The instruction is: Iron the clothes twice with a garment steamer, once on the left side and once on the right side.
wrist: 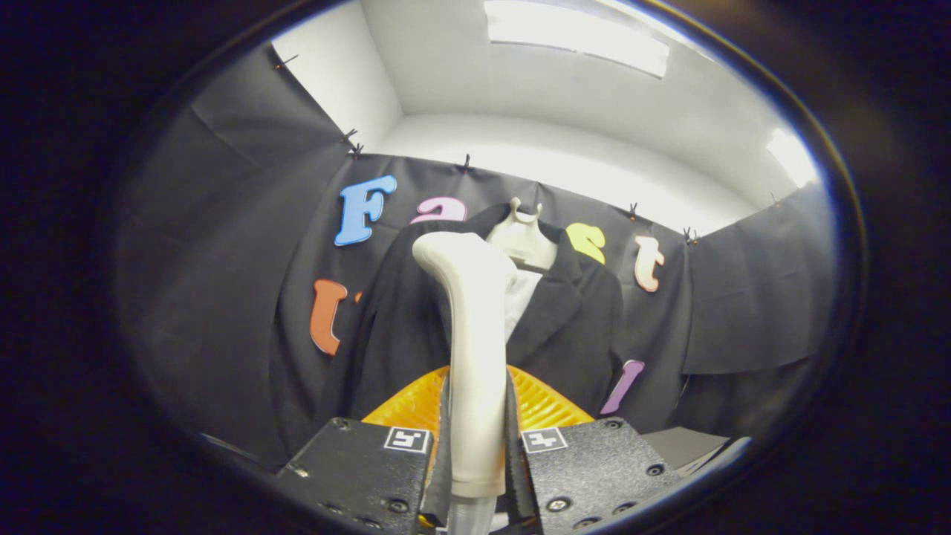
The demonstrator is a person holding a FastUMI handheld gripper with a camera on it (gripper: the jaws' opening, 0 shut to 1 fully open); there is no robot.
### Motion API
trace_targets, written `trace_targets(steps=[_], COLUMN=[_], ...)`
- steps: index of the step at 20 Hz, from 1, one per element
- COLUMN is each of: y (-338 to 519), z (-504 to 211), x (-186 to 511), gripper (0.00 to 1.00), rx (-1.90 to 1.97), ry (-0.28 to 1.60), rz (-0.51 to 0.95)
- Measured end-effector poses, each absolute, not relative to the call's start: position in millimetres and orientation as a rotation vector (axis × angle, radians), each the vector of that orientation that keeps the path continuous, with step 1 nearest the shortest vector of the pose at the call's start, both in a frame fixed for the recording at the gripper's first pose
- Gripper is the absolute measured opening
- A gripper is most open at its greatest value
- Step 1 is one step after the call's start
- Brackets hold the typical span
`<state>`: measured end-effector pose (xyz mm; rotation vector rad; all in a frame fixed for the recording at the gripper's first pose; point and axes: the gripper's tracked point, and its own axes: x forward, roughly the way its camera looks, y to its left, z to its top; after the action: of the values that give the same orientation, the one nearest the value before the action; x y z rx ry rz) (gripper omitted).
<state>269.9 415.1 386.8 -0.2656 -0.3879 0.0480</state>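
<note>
Gripping the garment steamer [475,349] by its pale handle, the gripper [478,446] has both fingers pressed against the handle's sides, clamped tight, no gap to see. The handle's long axis runs straight up from between the fingers, nearly vertical, and its rounded top bends over toward the left. Behind the handle's lower part spreads the steamer's ribbed orange head [535,405], fanning out on both sides just beyond the fingers and facing ahead.

Dead ahead hangs the dark jacket [572,327] on a pale hanger [524,238] against the black cloth wall [223,297], a white shirt front [520,297] showing between the lapels. The steamer sits in line with the jacket's middle; whether the head touches the fabric cannot be told. More of the jacket shows right of the handle than left. Cloth walls close in on both sides, and a white ceiling [461,67] with a bright light panel [576,33] opens above.
</note>
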Motion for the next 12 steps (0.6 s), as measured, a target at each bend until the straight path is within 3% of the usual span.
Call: trace_targets(steps=[12], y=[421], z=[360], x=[332], gripper=[0.32], rx=[-0.228], ry=[-0.336], rz=[0.089])
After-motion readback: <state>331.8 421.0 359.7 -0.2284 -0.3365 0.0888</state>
